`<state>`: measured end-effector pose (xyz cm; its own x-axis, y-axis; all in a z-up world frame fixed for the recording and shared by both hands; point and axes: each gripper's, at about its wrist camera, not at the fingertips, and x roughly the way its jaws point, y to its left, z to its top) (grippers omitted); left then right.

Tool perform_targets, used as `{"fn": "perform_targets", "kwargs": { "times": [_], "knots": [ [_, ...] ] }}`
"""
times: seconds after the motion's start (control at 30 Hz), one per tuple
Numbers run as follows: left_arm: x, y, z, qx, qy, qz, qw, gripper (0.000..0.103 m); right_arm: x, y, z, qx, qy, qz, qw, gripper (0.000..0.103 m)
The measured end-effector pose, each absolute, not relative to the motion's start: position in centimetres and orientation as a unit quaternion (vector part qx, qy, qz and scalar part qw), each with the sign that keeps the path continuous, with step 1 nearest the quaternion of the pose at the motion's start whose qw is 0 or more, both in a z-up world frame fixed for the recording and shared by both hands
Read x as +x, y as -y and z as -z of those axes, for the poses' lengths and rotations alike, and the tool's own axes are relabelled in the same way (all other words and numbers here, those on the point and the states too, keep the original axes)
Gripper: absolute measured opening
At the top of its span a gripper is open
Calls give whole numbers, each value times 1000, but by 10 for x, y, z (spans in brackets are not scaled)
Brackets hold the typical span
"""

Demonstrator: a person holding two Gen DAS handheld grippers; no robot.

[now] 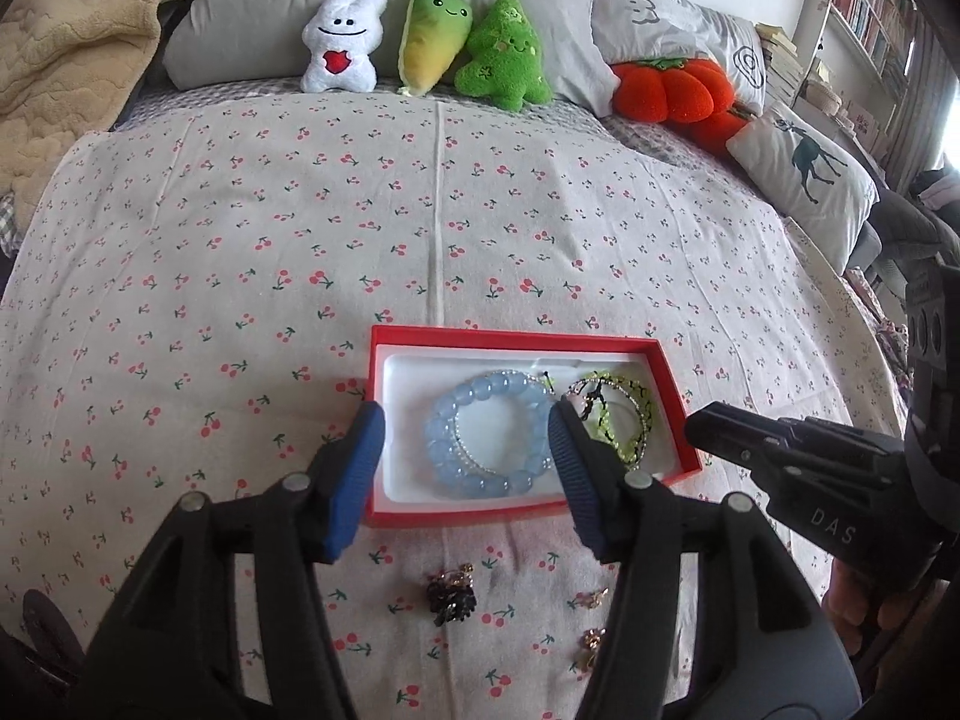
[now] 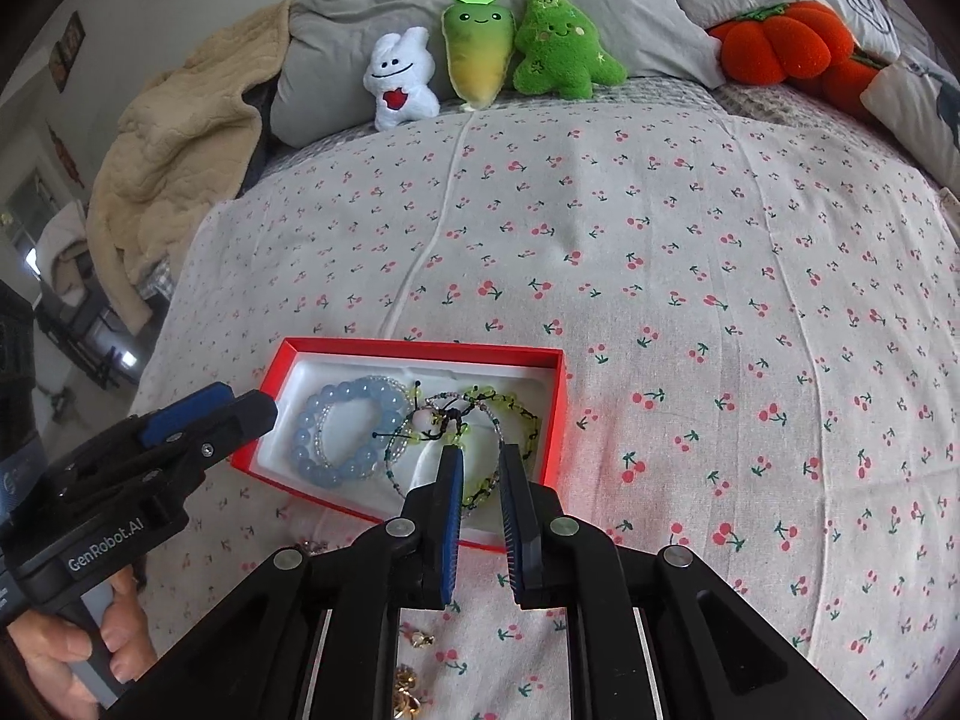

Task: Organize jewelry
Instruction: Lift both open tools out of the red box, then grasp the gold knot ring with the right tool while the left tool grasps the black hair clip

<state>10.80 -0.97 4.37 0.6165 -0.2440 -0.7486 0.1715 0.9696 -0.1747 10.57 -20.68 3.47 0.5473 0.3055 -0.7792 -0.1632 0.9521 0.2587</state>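
A red box (image 1: 522, 337) (image 2: 558, 414) with a white lining lies on the cherry-print bedsheet. In it lie a pale blue bead bracelet (image 1: 447, 426) (image 2: 306, 444) and a tangle of green bead bracelets (image 1: 636, 414) (image 2: 516, 414). My left gripper (image 1: 465, 420) is open and empty, hovering above the box's near left part. My right gripper (image 2: 480, 456) is partly open and empty, just above the box's near right edge by the green beads. A black flower earring (image 1: 450, 597) and gold earrings (image 1: 591, 639) (image 2: 408, 684) lie on the sheet in front of the box.
Plush toys (image 1: 420, 42) (image 2: 498, 42), an orange pumpkin cushion (image 1: 672, 90) and grey pillows (image 2: 372, 18) line the bed's far end. A beige blanket (image 1: 66, 60) lies at the far left. The sheet (image 2: 720, 300) stretches wide to the right.
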Motion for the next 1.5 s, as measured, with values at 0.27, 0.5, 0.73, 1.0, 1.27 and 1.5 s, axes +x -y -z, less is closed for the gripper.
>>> {"fn": "perform_targets", "kwargs": {
  "times": [0.27, 0.5, 0.73, 1.0, 1.27, 1.5],
  "knots": [
    [77, -6, -37, -29, -448, 97, 888, 80, 65, 207, -37, 52, -458, -147, 875, 57],
    [55, -16, -16, 2, -474, 79, 877, 83, 31, 202, -27, 49, -466, -163, 868, 69],
    [33, -20, 4, 31, -499, 85, 862, 85, 8, 194, -16, 31, -473, -165, 865, 74],
    [16, -24, 29, 56, -517, 87, 850, 85, -13, 182, 12, 8, -490, -175, 854, 75],
    [13, -24, 38, 60, -512, 94, 852, 86, -19, 164, 39, -18, -497, -171, 850, 75],
    [19, -25, 36, 46, -510, 109, 852, 86, -11, 156, 40, -14, -490, -182, 852, 74]
  ]
}}
